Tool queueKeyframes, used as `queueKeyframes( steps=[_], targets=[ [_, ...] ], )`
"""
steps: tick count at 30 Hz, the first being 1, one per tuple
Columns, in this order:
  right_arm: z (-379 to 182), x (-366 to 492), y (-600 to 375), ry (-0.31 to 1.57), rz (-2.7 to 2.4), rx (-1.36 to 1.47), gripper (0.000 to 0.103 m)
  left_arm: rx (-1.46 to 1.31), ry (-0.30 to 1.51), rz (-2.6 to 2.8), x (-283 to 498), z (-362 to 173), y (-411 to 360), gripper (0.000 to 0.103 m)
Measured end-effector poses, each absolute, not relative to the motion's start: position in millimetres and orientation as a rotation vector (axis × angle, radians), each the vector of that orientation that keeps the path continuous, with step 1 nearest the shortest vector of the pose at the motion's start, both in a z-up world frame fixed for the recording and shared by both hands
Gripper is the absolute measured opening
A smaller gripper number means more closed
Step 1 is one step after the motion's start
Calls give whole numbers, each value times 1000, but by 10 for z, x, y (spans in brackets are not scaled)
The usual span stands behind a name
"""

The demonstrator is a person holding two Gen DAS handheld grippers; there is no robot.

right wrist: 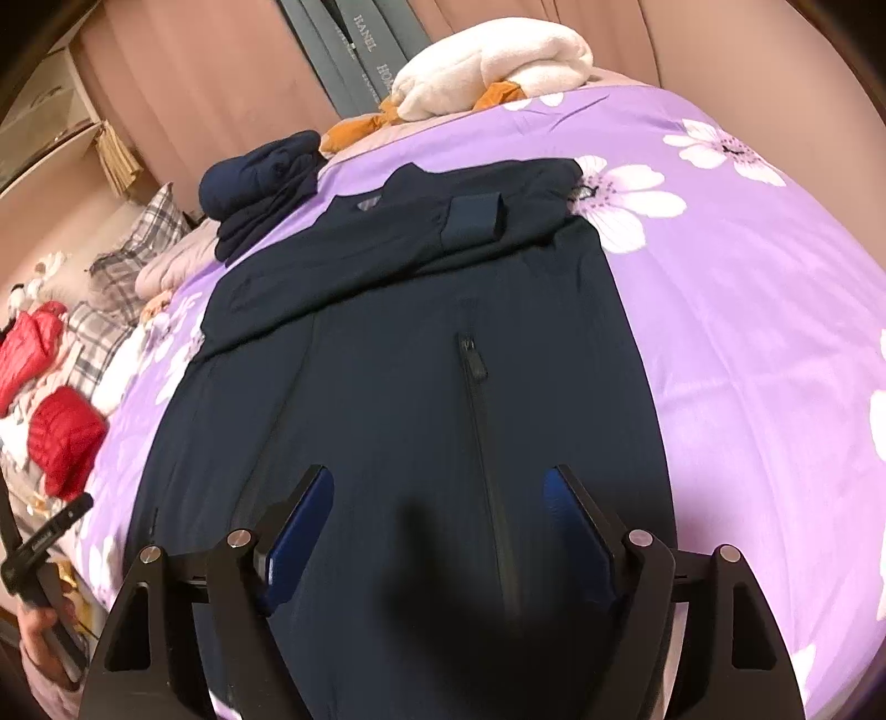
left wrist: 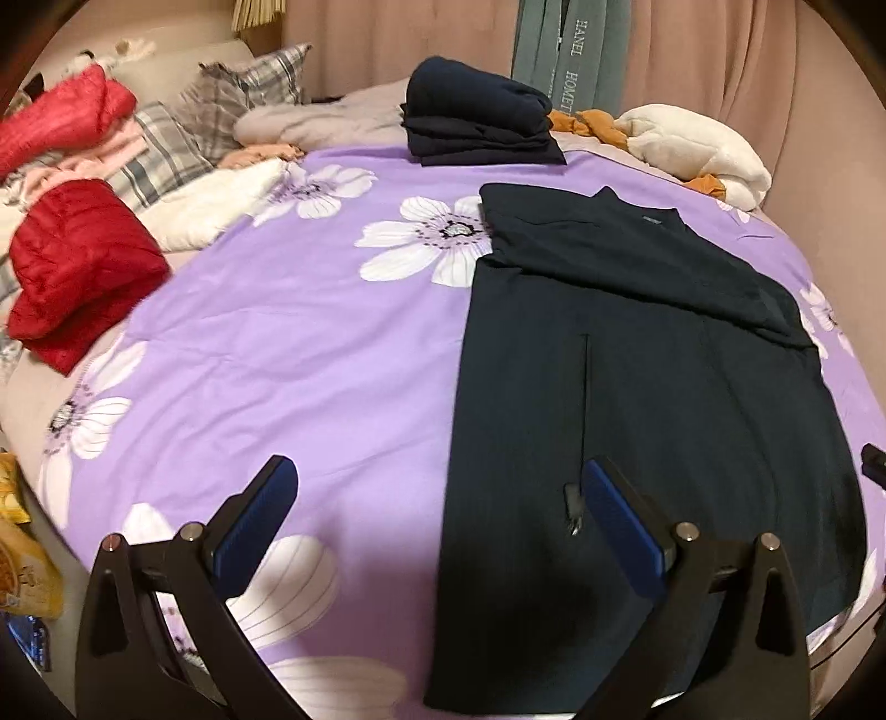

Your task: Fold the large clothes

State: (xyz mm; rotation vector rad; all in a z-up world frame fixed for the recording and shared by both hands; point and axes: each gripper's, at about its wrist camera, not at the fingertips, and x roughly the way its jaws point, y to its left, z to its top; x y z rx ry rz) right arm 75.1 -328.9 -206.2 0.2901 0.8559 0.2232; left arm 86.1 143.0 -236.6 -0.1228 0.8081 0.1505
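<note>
White capital letters run lengthwise down the grey-green strips [left wrist: 573, 52] that hang against the pink curtain [left wrist: 775, 83] behind the far edge of the bed. In the left wrist view one strip reads "HANEL" and the strip just beside it reads "HOMET", its remaining letters hidden behind the folded navy pile [left wrist: 476, 119]. In the right wrist view the same strips [right wrist: 360, 50] show "HANEL" again and, beside it, only "HO" before the white blanket [right wrist: 498, 63] covers the rest. A small grey label [left wrist: 652, 219] sits inside the collar of the dark jacket [left wrist: 637, 387], too small to read
</note>
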Motion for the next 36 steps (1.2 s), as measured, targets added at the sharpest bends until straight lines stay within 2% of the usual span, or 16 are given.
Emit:
queueKeyframes(
  steps=[10, 23, 26, 36],
  targets=[
    [-2198, 479, -3526, 838, 130, 316, 79, -178, 846, 128, 704, -2603, 1467, 102],
    [-2553, 232, -3924, 889, 102, 476, 79, -669, 879, -237, 669, -3014, 1772, 102],
    [-2553, 237, -3820, 882, 126, 424, 85, -694, 882, -248, 690, -3091, 1742, 102],
    [-2612, 423, -3687, 892, 354, 484, 85, -669, 923, -400, 786, -3074, 1578, 102]
  ],
)
